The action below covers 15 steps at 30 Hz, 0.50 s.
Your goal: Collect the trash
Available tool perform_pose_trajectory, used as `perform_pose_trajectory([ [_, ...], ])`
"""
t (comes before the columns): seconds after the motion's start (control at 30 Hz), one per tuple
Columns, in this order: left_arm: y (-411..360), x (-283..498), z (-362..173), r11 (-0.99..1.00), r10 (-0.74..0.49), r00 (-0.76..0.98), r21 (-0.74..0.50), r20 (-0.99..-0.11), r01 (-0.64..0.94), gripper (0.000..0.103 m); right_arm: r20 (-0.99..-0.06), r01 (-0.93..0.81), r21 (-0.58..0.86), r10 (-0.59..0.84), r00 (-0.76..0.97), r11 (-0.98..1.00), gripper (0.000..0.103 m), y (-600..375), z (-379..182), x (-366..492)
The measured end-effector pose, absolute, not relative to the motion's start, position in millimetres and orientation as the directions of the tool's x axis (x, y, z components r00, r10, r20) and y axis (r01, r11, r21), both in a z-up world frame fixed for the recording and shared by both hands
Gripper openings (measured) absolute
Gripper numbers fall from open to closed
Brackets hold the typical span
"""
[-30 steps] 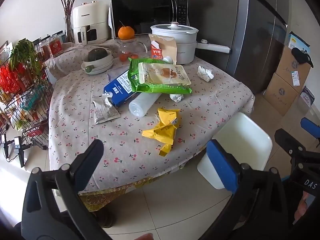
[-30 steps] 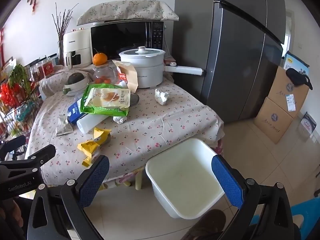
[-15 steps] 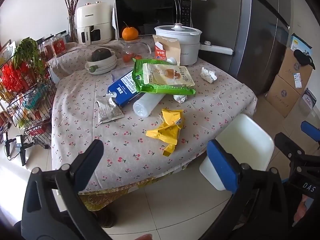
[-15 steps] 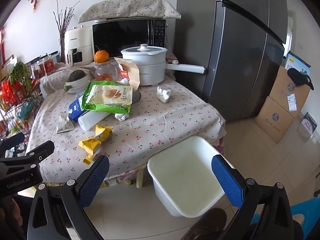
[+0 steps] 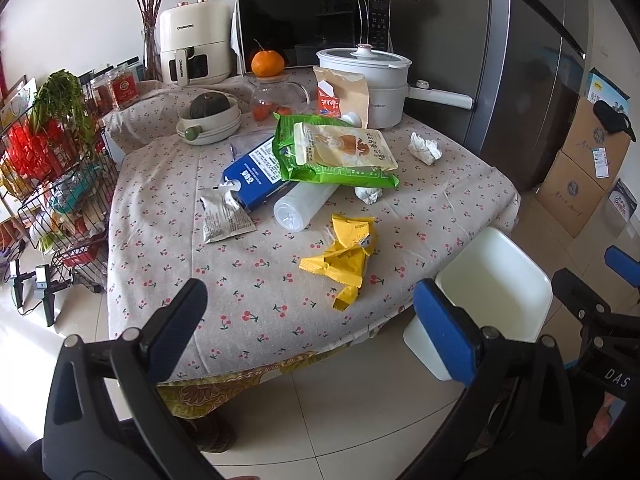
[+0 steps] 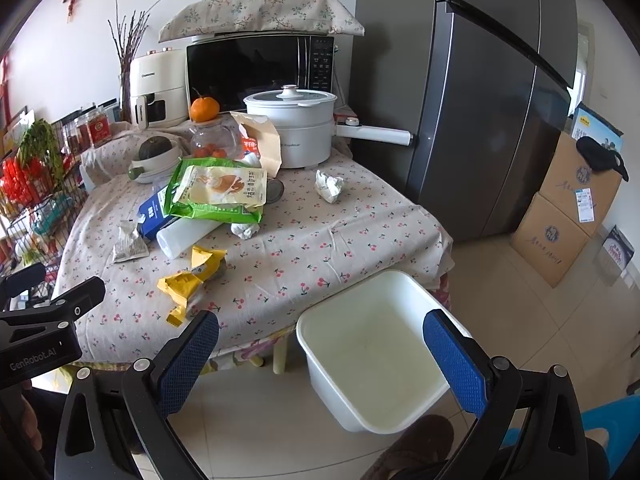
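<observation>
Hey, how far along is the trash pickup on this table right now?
Nothing looks done: the white bin on the floor holds no trash. Nothing is in hand: the left gripper and right gripper are both open, short of the table. Left on the tablecloth: the yellow wrapper, grey pouch, blue carton, green bag, clear cup stack and two crumpled tissues.

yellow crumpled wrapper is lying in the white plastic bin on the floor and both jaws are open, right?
Not quite. The yellow crumpled wrapper lies on the cherry-print tablecloth near the table's front edge, not in the white plastic bin, which the right wrist view shows holding nothing. The left gripper and right gripper do have open jaws.
</observation>
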<state>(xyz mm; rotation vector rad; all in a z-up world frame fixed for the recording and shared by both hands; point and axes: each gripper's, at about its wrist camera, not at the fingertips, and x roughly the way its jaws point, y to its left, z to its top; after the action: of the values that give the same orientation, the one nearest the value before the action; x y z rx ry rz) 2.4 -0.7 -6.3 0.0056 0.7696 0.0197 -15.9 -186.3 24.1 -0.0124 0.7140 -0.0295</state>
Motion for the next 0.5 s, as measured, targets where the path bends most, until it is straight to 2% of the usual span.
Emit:
perform_pose_trajectory([
  [0.5,2.5,0.2,-6.2,1.0,0.015,0.722,-0.004,-0.691,-0.024,0.102,-0.657,0.026,-0.015,-0.029,0.754,1.0,0.103,-186.2,23.7,-15.4],
])
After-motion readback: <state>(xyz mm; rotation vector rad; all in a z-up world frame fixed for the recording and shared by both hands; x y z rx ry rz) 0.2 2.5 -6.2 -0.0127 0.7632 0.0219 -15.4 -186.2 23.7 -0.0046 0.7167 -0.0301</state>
